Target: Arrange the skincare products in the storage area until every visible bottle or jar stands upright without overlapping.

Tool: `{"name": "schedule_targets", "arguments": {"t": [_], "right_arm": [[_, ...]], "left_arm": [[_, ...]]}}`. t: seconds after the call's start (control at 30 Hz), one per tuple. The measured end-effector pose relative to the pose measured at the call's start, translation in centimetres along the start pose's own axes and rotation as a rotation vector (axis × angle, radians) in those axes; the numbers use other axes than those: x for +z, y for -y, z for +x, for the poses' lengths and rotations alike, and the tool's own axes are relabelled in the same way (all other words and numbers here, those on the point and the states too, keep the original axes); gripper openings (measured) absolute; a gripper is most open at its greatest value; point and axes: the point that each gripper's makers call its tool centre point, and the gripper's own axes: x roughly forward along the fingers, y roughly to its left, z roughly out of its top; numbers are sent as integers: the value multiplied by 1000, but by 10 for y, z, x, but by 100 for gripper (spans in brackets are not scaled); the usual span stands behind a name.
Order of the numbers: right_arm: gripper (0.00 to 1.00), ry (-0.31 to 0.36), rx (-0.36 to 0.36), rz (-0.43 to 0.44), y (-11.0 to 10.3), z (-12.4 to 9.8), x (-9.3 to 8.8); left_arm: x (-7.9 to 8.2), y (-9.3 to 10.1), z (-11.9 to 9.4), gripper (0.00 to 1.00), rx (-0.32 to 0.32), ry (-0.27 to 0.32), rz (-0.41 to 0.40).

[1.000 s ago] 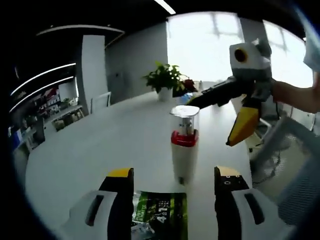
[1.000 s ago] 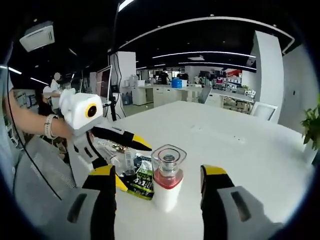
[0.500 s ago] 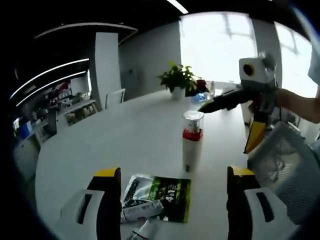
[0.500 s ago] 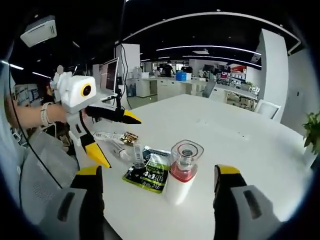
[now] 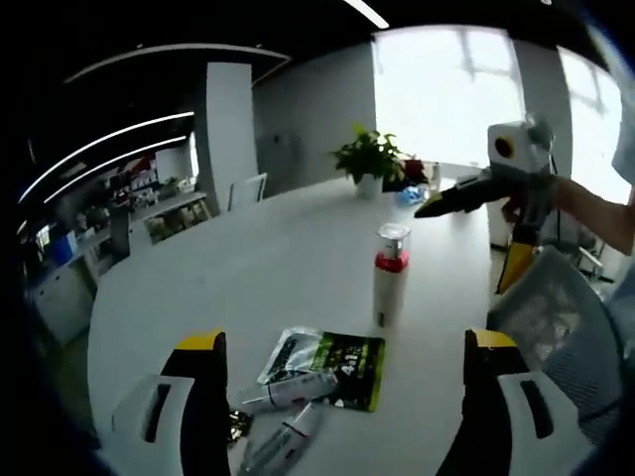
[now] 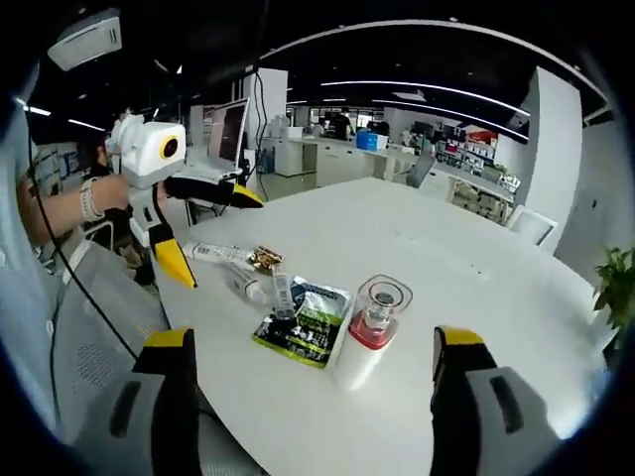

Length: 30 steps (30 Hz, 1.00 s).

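White tabletop [image 5: 248, 268] is spread wide under both cameras, and on it a white pump bottle with a red collar and clear cap [image 5: 390, 275] is seen standing upright, apart from everything else. Just beside it, a green-and-black foil sachet [image 5: 337, 357] is laid flat, with a slim white tube [image 5: 281, 392] resting partly on its edge and a second, clear tube [image 5: 273, 446] lying on its side just beyond. A small gold-wrapped item [image 6: 264, 260] is spotted next to a flat white packet [image 6: 215, 254] near the table's rim.

In the left gripper view, the left gripper [image 5: 347, 347] is held with its yellow-tipped jaws spread wide, nothing between them; the sachet and tubes are framed in the gap. The right gripper [image 5: 474, 233] is caught at the far side, its two jaws splayed well apart, held by a hand above the table edge.

In the right gripper view, the right gripper's own jaws are parted wide and empty, the bottle [image 6: 367, 332] sitting between them further out. The left gripper [image 6: 213, 233] is raised over the table's edge, jaws agape. A potted green plant [image 5: 369, 161] is noted at the table's far end.
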Motion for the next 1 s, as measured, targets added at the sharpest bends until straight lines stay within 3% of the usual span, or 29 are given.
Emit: {"name": "schedule_targets", "arguments": {"t": [0.27, 0.4, 0.53, 1.0], "right_arm": [[100, 14, -8, 13, -3, -1, 3], [100, 32, -7, 5, -6, 0, 7], [100, 22, -9, 11, -7, 2, 5], [100, 1, -19, 34, -11, 5, -4]], "left_arm": [[-2, 0, -18, 97, 1, 3, -28], [-13, -4, -25, 97, 22, -46, 7], [-18, -9, -29, 97, 28, -59, 13], [-41, -37, -40, 97, 73, -65, -27]]}}
